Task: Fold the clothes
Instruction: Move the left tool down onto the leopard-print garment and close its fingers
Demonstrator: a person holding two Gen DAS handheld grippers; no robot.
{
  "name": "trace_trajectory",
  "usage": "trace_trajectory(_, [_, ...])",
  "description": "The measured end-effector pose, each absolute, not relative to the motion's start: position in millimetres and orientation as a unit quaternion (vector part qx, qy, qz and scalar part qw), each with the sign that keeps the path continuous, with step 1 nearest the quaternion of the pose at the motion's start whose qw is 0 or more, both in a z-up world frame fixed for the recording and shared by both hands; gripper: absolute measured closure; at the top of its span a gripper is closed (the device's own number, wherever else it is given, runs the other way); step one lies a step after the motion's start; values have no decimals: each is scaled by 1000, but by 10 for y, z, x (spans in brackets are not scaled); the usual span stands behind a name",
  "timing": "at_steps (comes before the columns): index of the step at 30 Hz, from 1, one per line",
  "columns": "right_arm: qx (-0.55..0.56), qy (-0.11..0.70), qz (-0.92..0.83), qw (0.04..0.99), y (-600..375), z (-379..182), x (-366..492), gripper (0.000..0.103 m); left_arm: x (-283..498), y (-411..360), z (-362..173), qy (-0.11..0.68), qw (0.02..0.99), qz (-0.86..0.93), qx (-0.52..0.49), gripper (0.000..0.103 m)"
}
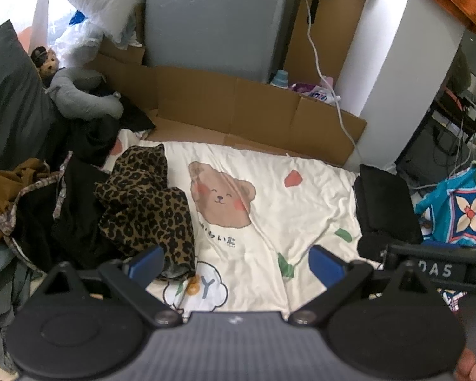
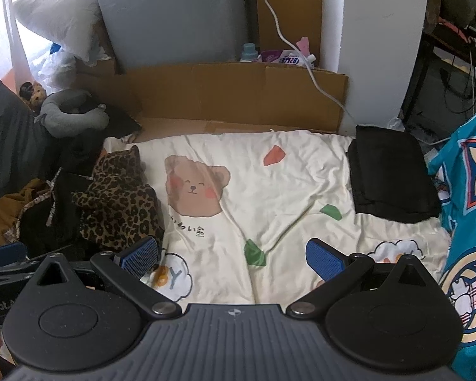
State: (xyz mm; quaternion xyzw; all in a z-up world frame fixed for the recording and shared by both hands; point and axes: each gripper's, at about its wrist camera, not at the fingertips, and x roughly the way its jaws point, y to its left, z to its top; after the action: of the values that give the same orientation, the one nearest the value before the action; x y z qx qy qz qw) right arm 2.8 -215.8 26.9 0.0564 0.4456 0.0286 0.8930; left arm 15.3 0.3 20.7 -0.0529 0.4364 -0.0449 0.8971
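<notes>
A crumpled leopard-print garment [image 1: 146,203] [image 2: 117,203] lies at the left of a cream bear-print sheet [image 1: 285,209] [image 2: 288,184]. Left of it sits a heap of black and brown clothes [image 1: 38,209] [image 2: 31,212]. A folded black garment [image 1: 385,203] [image 2: 392,174] rests flat at the sheet's right edge. My left gripper [image 1: 234,265] hovers open over the sheet's near part, its left pad just beside the leopard garment's near end. My right gripper [image 2: 231,258] is open too, above the sheet, with nothing between the fingers.
Cardboard panels [image 1: 238,108] [image 2: 238,95] line the far side of the sheet. A grey neck pillow [image 1: 79,98] and a small plush bear [image 1: 47,63] sit at the far left. A blue patterned cloth [image 2: 466,209] lies to the right. A white cable [image 2: 301,60] hangs by the wall.
</notes>
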Motion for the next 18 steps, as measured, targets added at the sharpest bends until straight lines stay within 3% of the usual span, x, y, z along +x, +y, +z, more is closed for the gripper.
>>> trace_trajectory(18, [75, 431, 96, 894, -2040, 267, 207, 1, 894, 605, 258, 416, 907, 40, -53, 5])
